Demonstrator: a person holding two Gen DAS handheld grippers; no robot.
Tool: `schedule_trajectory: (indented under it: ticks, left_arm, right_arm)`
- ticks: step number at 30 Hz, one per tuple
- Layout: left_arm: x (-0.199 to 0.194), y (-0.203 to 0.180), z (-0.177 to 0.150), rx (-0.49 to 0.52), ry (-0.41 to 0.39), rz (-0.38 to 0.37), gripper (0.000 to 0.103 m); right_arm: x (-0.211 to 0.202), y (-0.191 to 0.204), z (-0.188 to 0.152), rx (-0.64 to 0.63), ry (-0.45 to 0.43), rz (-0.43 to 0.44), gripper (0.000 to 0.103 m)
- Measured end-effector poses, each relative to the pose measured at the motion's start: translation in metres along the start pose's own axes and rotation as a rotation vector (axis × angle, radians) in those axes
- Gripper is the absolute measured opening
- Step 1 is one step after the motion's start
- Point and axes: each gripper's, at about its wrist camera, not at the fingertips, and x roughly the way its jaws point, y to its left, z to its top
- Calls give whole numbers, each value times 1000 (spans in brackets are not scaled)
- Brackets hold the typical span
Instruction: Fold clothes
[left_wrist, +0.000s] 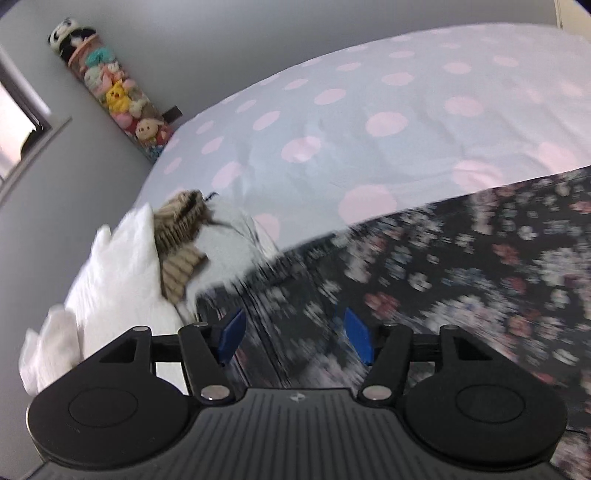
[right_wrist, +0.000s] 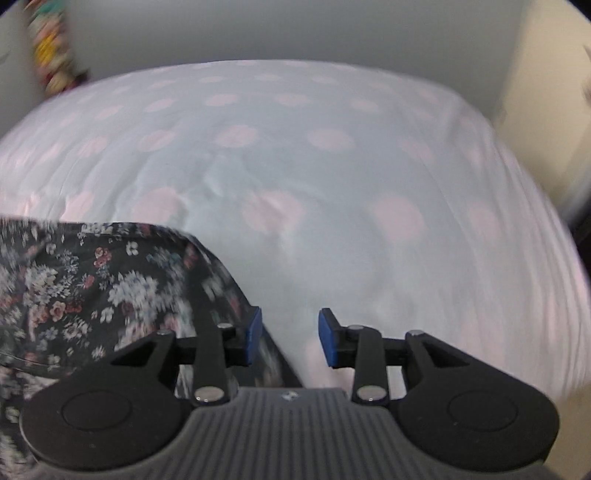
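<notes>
Floral garment (left_wrist: 461, 280) spread on bed (left_wrist: 369, 110). Left gripper (left_wrist: 293, 338), right gripper (right_wrist: 290, 338): jaws apart, empty. Pinch edge cleanly, avoid snagging sheet.

Dark floral garment (left_wrist: 461, 266), seemingly spread flat, on the pink-dotted bedsheet (left_wrist: 369, 110), blurred.

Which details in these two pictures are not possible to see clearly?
- Left wrist view: floral garment is motion-blurred and cut off at the right edge, so its type is unclear.
- Left wrist view: clothes pile is blurred.
- Right wrist view: the garment's lower part is hidden behind the right gripper.
</notes>
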Motion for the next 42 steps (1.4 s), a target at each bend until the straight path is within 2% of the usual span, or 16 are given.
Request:
schedule_trajectory:
  ticks: [4,12,16,21,25,29,35,38,42]
  left_arm:
    - [-26,-10,-21,-31,-1,-47,58]
    - [-62,-31,-56,-166,-1,-141,58]
    - [-70,-37,-63,-178,18,-153,58]
    - [-75,-38,-62,-149,26,-148,58]
    - [-69,-40,-58,-125,42,-133,58]
    - [-58,-37,-59,-143,76,-132,58]
    - [-46,-28,-66,-149,135,-119,58]
    - [-46,-20,-71,-152,161,-107,58]
    - [-48,-10,-83,-165,192,-96,58]
  right_arm:
    - [-10,-33,-40,213,55,75,37]
    - [15,-44,-89,472,90,167,40]
    - [17,-41,-94,515,57,159,24]
    - [-17,-32,-65,335,-57,32,21]
    - [-22,-40,-20,211,-105,-53,20]
    - [-26,-49,25,87,-148,-137,20]
    - [39,-47,65,-27,-82,-223,19]
    - [71,-45,66,-61,-21,-263,19]
    - [92,-51,52,-49,20,-267,20]
